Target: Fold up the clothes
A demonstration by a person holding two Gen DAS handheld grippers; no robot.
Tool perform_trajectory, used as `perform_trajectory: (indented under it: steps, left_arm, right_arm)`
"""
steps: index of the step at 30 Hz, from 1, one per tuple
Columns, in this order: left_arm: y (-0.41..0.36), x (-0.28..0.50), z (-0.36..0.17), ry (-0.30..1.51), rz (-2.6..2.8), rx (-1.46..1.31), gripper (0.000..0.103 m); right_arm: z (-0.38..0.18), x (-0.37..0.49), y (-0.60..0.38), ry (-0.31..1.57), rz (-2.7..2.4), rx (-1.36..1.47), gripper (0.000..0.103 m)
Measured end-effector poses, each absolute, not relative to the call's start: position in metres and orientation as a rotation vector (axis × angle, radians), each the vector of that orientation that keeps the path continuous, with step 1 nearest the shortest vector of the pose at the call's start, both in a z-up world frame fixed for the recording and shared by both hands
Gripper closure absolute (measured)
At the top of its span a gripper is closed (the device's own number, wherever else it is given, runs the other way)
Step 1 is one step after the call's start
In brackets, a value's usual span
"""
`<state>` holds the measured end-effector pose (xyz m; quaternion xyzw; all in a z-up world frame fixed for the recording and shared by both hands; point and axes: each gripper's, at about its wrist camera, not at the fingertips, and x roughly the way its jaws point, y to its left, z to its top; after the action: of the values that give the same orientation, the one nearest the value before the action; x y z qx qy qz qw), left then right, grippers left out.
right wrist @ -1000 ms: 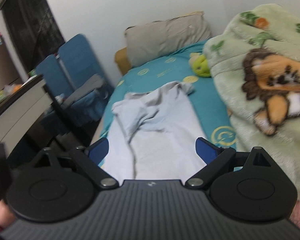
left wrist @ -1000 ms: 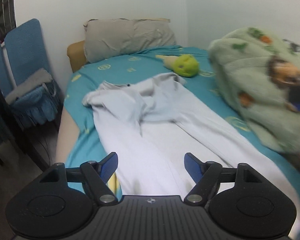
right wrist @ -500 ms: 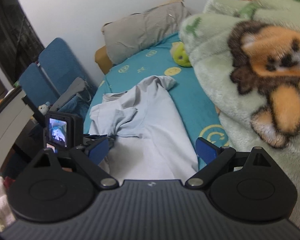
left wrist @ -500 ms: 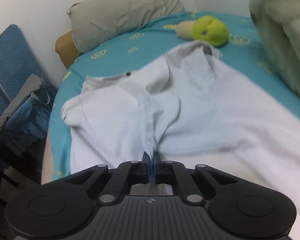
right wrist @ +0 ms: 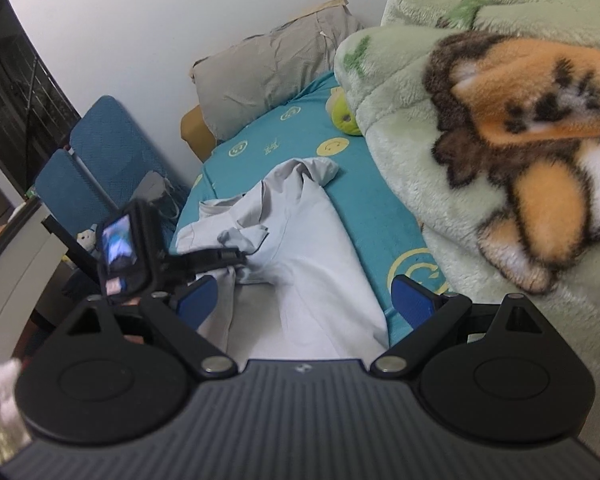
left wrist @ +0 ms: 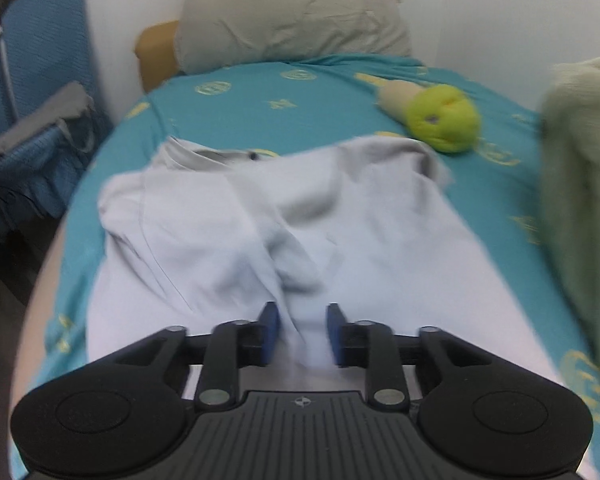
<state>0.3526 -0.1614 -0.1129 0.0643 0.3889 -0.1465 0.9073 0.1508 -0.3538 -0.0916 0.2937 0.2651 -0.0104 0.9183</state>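
on the bed's left half the pale trousers lay rumpled as my left gripper was opening around a crotch ridge, my right gripper gaped wide; smoothing came before folding, i judged.

A pale grey shirt is lying spread along the teal sheet, filling the middle and lower part of the left wrist view. Its collar, with a small dark button, is sitting at the upper left of the cloth, and one sleeve is bunching up at the upper right. The middle is rumpling into a raised fold running down toward the bottom of the frame. In the right wrist view the shirt is stretching from centre to lower centre.
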Motion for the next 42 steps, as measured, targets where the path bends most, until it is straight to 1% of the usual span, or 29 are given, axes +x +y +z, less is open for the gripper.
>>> perform_trajectory:
  steps: [2,3,6,8,11,12,14,15,20,23,25,26,27,28,29,31,35,37,40,42]
  left_arm:
    - [-0.157,0.327,-0.107,0.818,-0.377,0.059,0.063]
    - [-0.154,0.315,-0.105,0.831,-0.415,0.011,0.059]
    - [-0.152,0.288,-0.112,0.903,-0.471,-0.103,0.058]
    - [-0.153,0.285,-0.124,0.959,-0.482,-0.163,0.059]
    - [-0.156,0.287,-0.138,1.000,-0.488,-0.252,0.064]
    - [-0.156,0.289,-0.141,1.002,-0.486,-0.276,0.067]
    - [-0.157,0.291,-0.146,1.004,-0.483,-0.306,0.095]
    - [-0.158,0.292,-0.145,1.005,-0.486,-0.288,0.101]
    - [-0.148,0.290,-0.115,0.946,-0.432,-0.170,0.101]
    - [-0.146,0.293,-0.117,0.940,-0.341,-0.106,0.101]
    - [-0.144,0.291,-0.127,0.960,-0.344,-0.114,0.098]
    - [-0.140,0.289,-0.129,0.974,-0.361,-0.142,0.094]
    - [-0.136,0.285,-0.131,0.990,-0.380,-0.166,0.084]
    - [-0.132,0.279,-0.131,1.002,-0.404,-0.183,0.076]
    - [-0.128,0.272,-0.130,1.008,-0.433,-0.194,0.074]
    - [-0.117,0.248,-0.124,1.007,-0.490,-0.228,0.064]
    - [-0.095,0.188,-0.120,1.046,-0.601,-0.331,0.062]
    - [-0.089,0.157,-0.122,1.081,-0.652,-0.378,0.059]
    - [-0.093,0.125,-0.131,1.123,-0.687,-0.371,0.058]
    - [-0.100,0.112,-0.136,1.112,-0.695,-0.320,0.058]
  right_arm:
    - [-0.089,0.147,-0.358,0.529,-0.023,0.625,0.008]
    - [-0.088,0.145,-0.360,0.521,-0.022,0.636,0.008]
    - [-0.085,0.137,-0.367,0.495,-0.021,0.675,0.008]
    - [-0.084,0.133,-0.372,0.486,-0.025,0.696,0.008]
    - [-0.084,0.127,-0.377,0.475,-0.033,0.720,0.008]
    - [-0.084,0.126,-0.377,0.474,-0.033,0.722,0.008]
    - [-0.084,0.125,-0.378,0.472,-0.030,0.724,0.008]
    - [-0.084,0.125,-0.378,0.472,-0.030,0.723,0.008]
    - [-0.085,0.126,-0.380,0.476,-0.025,0.741,0.008]
    - [-0.087,0.129,-0.380,0.476,-0.017,0.753,0.008]
    - [-0.089,0.132,-0.378,0.492,-0.007,0.750,0.008]
    - [-0.090,0.132,-0.377,0.498,-0.006,0.745,0.008]
    - [-0.090,0.132,-0.377,0.501,-0.008,0.744,0.008]
    - [-0.090,0.132,-0.377,0.504,-0.010,0.745,0.008]
    - [-0.090,0.131,-0.378,0.501,-0.009,0.750,0.008]
    - [-0.089,0.129,-0.379,0.492,-0.006,0.760,0.008]
    - [-0.086,0.127,-0.376,0.490,-0.009,0.752,0.008]
    - [-0.084,0.125,-0.373,0.489,-0.001,0.747,0.008]
    - [-0.080,0.119,-0.369,0.486,0.006,0.725,0.008]
    - [-0.077,0.114,-0.365,0.489,0.006,0.705,0.008]
